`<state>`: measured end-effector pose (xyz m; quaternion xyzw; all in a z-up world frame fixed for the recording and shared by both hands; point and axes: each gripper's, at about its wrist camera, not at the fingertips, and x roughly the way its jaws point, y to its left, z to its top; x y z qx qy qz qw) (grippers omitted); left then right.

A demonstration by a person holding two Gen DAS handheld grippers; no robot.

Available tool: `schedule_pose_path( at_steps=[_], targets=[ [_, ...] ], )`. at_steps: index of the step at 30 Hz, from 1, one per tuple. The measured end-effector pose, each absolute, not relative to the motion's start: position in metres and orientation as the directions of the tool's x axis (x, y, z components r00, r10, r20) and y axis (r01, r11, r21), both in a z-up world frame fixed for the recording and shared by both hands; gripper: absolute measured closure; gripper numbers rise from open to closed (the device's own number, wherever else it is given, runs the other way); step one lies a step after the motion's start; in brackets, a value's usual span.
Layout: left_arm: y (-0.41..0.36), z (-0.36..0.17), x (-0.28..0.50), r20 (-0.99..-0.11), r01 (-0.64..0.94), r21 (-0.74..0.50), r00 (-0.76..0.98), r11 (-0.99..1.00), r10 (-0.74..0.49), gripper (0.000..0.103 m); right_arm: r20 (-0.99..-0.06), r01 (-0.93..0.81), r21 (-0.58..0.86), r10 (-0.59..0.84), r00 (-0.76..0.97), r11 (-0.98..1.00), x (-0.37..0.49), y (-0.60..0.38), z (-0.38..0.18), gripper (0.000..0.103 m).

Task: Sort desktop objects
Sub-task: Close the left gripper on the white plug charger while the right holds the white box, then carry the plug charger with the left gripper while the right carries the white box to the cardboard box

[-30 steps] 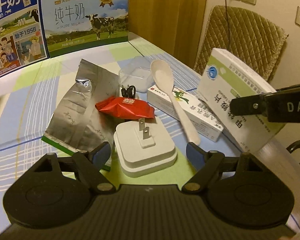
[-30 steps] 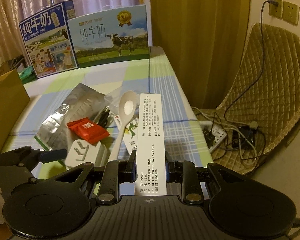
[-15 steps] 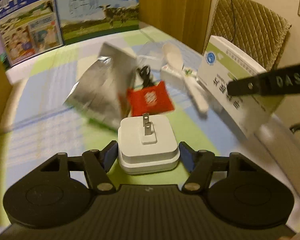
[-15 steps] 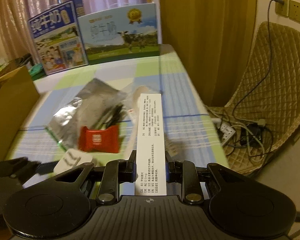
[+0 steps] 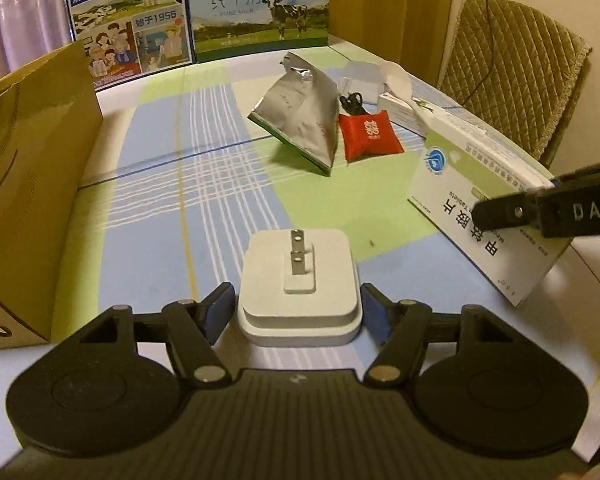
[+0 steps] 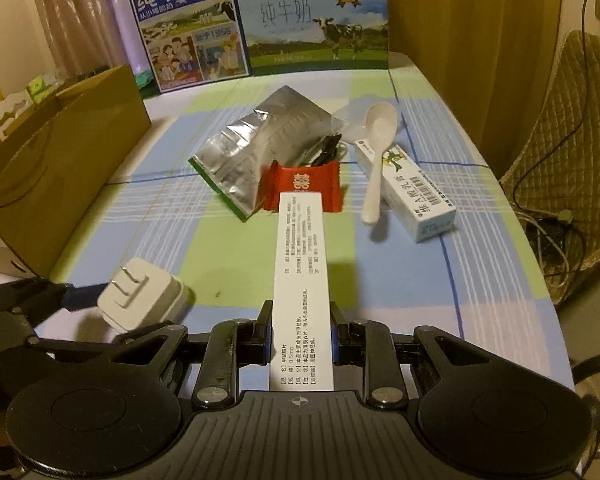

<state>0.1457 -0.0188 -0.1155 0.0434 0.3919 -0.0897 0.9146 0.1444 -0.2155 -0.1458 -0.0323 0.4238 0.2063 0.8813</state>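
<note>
Checked tablecloth (image 5: 220,184) under both tools: left gripper (image 5: 298,312) jaws clamped on white charger (image 5: 298,284), right gripper (image 6: 301,330) jaws clamped on medicine box (image 6: 302,280), both held clear of table

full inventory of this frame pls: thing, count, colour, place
charger plug: 1, white, prongs up, between left tool's fingers
medicine box: 1, white-green, in right tool
ointment box: 1, white-green, table right, under spoon
spoon: 1, white, across ointment box
foil pouch: 1, silver, table centre
candy packet: 1, red, beside pouch
black cable: 1, behind candy
milk cartons: 2, blue, far table edge
cardboard box: 1, brown, table left
chair: 1, tan quilted, right of table
left tool: 1, black
right tool: 1, black
</note>
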Motion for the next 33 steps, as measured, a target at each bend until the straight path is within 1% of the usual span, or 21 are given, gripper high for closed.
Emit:
schedule_pose_path(
  at_steps=[4,10,11,12,23,28,33],
  targets=[
    [-0.017,-0.117,0.149,-0.721,0.185,-0.007,0.680,0.983,-0.134,0.038,-0.777,-0.398,0.108,0.327,0.538,0.911,0.146,-0.211,-0.153,0.081],
    [-0.017,-0.119,0.152,-0.716,0.192,-0.007,0.684,0.981,-0.139,0.038,-0.777,-0.382,0.114,0.322,0.541,0.917,0.151,-0.212,-0.154,0.081],
    [-0.017,-0.119,0.152,-0.714,0.190,-0.005,0.687,0.982,-0.136,0.038,-0.776,-0.380,0.116,0.322,0.542,0.918,0.152,-0.212,-0.154,0.081],
    [-0.017,-0.119,0.152,-0.713,0.188,-0.005,0.688,0.982,-0.136,0.042,-0.776,-0.380,0.115,0.322,0.542,0.918,0.153,-0.211,-0.154,0.081],
    [-0.022,-0.116,0.146,-0.709,0.204,0.016,0.693,0.979,-0.133,0.043,-0.779,-0.385,0.101,0.314,0.543,0.918,0.155,-0.207,-0.155,0.081],
    [-0.021,-0.111,0.141,-0.695,0.206,0.020,0.706,0.978,-0.135,0.043,-0.729,-0.365,0.120,0.332,0.599,0.923,0.151,-0.213,-0.144,0.082],
    [-0.019,-0.107,0.140,-0.687,0.198,0.015,0.714,0.980,-0.134,0.043,-0.721,-0.361,0.131,0.339,0.604,0.923,0.153,-0.213,-0.142,0.082]
  ],
)
